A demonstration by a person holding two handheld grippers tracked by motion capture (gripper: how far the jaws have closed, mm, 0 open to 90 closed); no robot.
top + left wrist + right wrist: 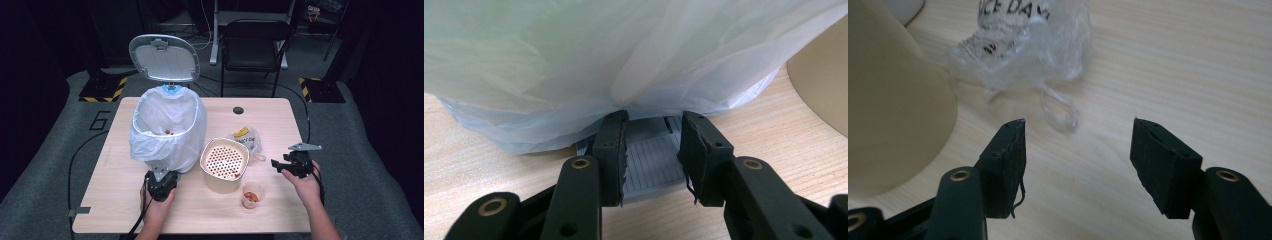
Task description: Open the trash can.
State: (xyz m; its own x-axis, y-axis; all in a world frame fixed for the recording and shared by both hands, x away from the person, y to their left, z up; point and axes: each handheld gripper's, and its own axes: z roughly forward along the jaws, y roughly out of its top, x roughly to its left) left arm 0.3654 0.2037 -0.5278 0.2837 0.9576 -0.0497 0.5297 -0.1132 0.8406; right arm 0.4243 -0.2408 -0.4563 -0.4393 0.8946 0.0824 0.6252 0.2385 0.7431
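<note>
A small pedal bin lined with a white plastic bag stands on the left of the wooden table, its grey lid raised. My left gripper sits at the bin's foot. In the left gripper view this gripper has its jaws closed on the sides of the grey ribbed pedal. My right gripper hovers over the table's right side. Seen in the right gripper view, it stands open with nothing between the jaws, pointing toward a crumpled clear bag.
A cream tub with a perforated insert stands mid-table, a few red bits inside. A small clear cup holding red pieces sits in front of it. The clear bag lies behind the tub. A black chair stands beyond the table.
</note>
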